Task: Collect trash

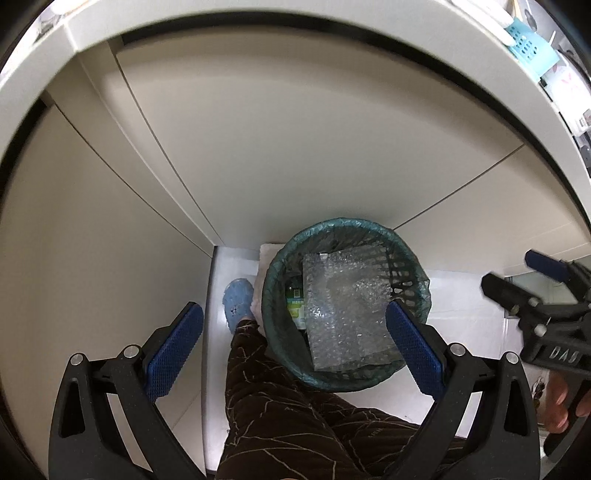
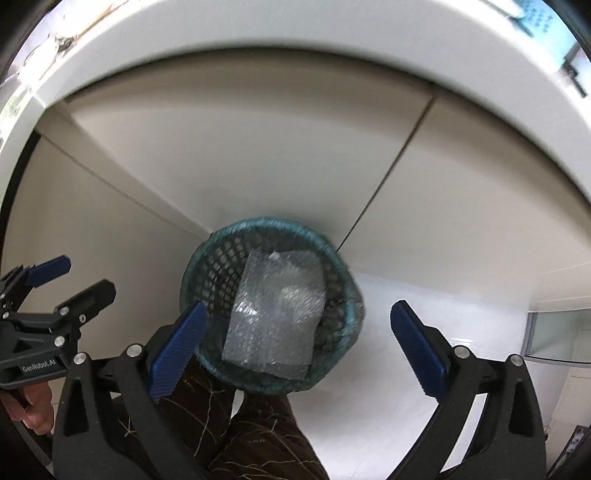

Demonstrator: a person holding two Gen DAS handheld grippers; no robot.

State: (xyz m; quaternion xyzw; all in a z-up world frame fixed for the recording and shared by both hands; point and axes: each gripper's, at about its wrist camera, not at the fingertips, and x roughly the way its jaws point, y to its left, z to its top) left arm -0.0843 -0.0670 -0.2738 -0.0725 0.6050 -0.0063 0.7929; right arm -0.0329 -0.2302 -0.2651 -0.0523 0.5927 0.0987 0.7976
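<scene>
Bubble wrap sheet (image 1: 347, 310): clear, roughly rectangular, shiny and crinkled, lying tilted inside the bin (image 1: 345, 229), its lower edge leaning on the near rim. Bin is a round dark lattice basket with a green liner folded over the rim, standing on the white floor (image 1: 461, 314) against beige cabinet doors (image 1: 295, 147). A green-labelled bottle (image 1: 295, 302) lies under the wrap at the bin's left side. Person's patterned brown trouser leg (image 1: 280, 406) and blue slipper (image 1: 238, 299) sit just beside the bin. Left gripper (image 1: 293, 345) released, nothing held. Right gripper (image 2: 297, 349) spread wide above the bin, empty. White worktop (image 1: 258, 22) edge overhead.
</scene>
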